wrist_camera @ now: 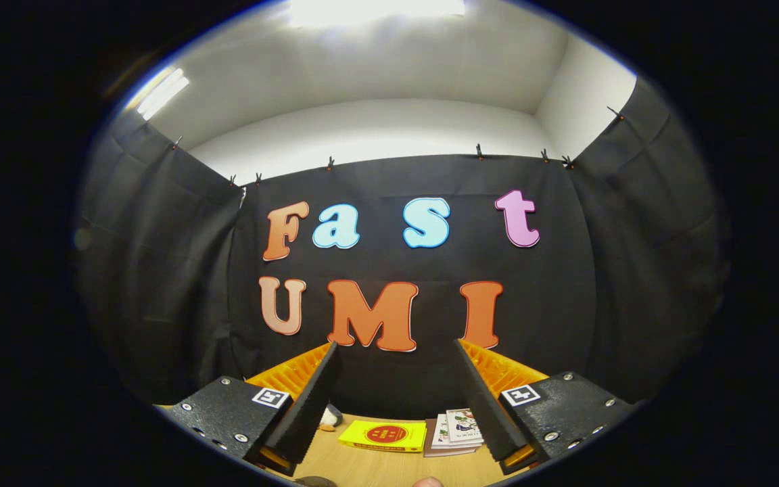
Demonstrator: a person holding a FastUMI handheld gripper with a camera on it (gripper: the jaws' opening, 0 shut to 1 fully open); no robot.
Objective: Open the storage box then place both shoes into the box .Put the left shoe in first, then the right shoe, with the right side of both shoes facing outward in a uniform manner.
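1. Nearest the camera are the tongs [396,399], raised and pointing level at the booth wall. Their two serrated fingers stand wide apart with nothing between them.
2. Starting at the left: the left finger [308,406] hides most of a small white and dark object [328,417] on the bench [376,467]. It might be part of a shoe, but too little shows to tell.
3. Between the fingers and a little beyond them lies a flat yellow packet [383,435] with a red roundel.
4. Just right of the packet, close against the right finger [487,406], sits a short stack of booklets [456,431].
5. At the lower rim two rounded shapes peek in — a dark one [315,481] and a pale one [428,481] — too cropped to identify.
6. The storage box is nowhere to be made out from this angle, so opening it is the step in hand and has not yet begun.
7. To do it well, I judge the tongs should tip downward first to find the box and its lid. Then approach with the fingers kept spread, meeting the lid edge squarely rather than at a slant.
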